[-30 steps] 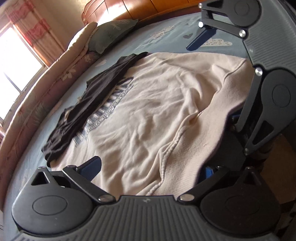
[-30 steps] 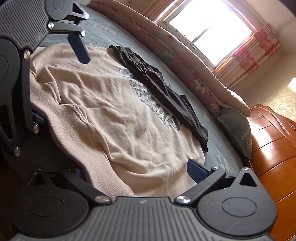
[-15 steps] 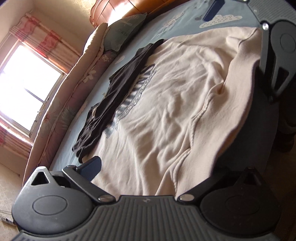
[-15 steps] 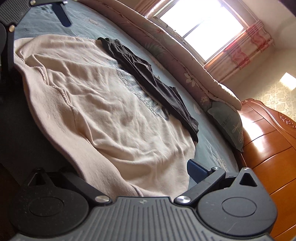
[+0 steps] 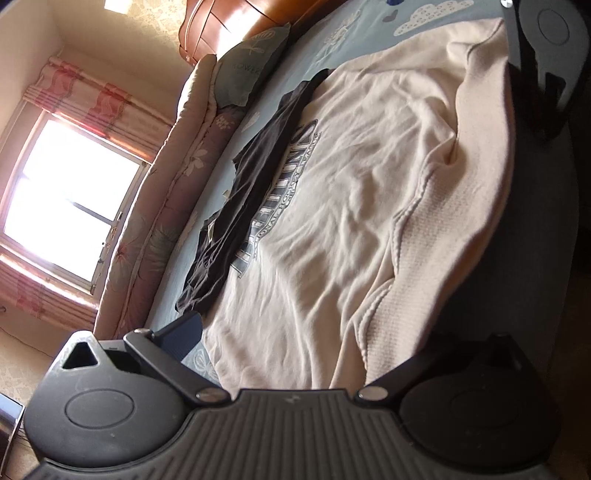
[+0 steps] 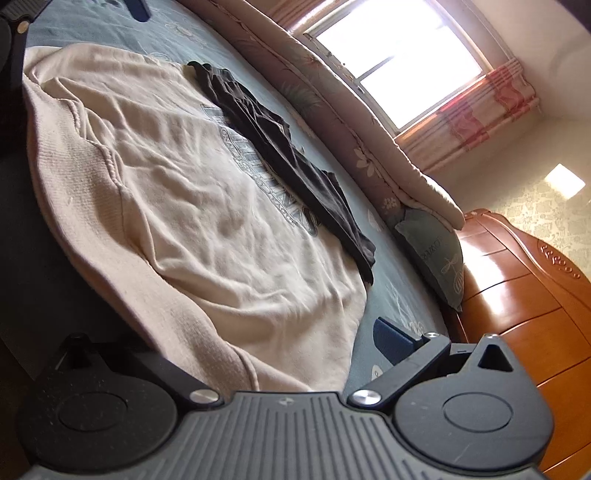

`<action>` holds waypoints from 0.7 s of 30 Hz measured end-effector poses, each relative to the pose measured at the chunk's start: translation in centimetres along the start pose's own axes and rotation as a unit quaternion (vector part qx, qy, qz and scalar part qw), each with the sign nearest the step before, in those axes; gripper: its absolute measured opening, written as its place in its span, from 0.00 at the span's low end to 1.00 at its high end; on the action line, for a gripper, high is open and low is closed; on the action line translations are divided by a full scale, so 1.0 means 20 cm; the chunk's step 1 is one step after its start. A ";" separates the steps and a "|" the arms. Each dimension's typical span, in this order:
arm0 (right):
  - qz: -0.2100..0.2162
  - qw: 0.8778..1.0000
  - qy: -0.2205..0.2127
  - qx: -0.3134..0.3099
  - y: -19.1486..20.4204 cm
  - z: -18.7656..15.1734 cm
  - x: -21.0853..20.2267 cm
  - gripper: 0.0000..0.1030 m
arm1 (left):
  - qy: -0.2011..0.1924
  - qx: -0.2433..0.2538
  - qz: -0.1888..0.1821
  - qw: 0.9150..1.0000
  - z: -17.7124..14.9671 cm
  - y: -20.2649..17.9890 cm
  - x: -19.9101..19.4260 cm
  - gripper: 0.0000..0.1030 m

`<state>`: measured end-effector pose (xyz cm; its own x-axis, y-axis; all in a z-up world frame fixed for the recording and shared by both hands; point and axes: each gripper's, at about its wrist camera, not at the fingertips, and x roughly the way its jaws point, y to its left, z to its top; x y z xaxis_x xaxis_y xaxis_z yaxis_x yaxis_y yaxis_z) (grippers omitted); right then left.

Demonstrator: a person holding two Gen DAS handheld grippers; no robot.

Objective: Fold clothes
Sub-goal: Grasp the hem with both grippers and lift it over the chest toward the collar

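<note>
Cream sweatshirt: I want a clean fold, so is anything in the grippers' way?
A black garment lies along the far side of the cream sweatshirt, over the lettering. Nothing visible separates its near hem from the left gripper or right gripper, jaws open.

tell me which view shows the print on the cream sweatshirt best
The left wrist view: the lettering on the cream sweatshirt runs nearly unbroken beside the black garment. In the right wrist view the black garment hides part of it.

The sweatshirt [image 5: 351, 206] is spread on the bed [image 5: 354, 33]; a garment [image 5: 251, 192] is laid along its far edge, a pillow [image 5: 251, 70] beyond.
</note>
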<state>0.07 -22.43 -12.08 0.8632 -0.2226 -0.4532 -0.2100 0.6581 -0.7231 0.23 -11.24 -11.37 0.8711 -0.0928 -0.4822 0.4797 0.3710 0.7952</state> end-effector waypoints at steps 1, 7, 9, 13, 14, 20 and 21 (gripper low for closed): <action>-0.002 1.000 -0.003 -0.006 0.01 0.01 0.00 1.00 | -0.001 0.001 0.002 1.000 -0.01 0.00 0.00 1.00; -0.048 0.998 -0.013 -0.026 0.00 -0.03 -0.01 1.00 | -0.009 -0.002 0.036 0.999 -0.04 -0.01 -0.03 1.00; -0.060 0.998 -0.016 -0.024 0.01 -0.03 -0.01 1.00 | -0.012 -0.005 0.046 0.999 -0.03 -0.02 -0.03 1.00; -0.096 0.994 -0.034 -0.029 0.02 -0.02 -0.02 1.00 | -0.014 -0.010 0.066 0.998 -0.01 0.00 -0.02 1.00; -0.103 0.994 -0.038 -0.028 0.01 -0.01 -0.02 1.00 | -0.014 -0.013 0.068 0.997 -0.01 0.01 -0.01 1.00; -0.124 0.991 -0.047 -0.025 -0.04 0.03 0.01 1.00 | -0.014 -0.018 0.074 0.997 0.02 0.07 0.03 1.00; -0.124 0.991 -0.048 -0.029 -0.05 0.04 0.02 1.00 | -0.013 -0.018 0.073 0.997 0.02 0.09 0.03 1.00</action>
<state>1.11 -22.60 -11.10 0.9310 -0.3006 -0.2071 -0.0091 0.5481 -0.8364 1.68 -11.07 -10.19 0.9338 -0.0603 -0.3526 0.3447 0.4151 0.8420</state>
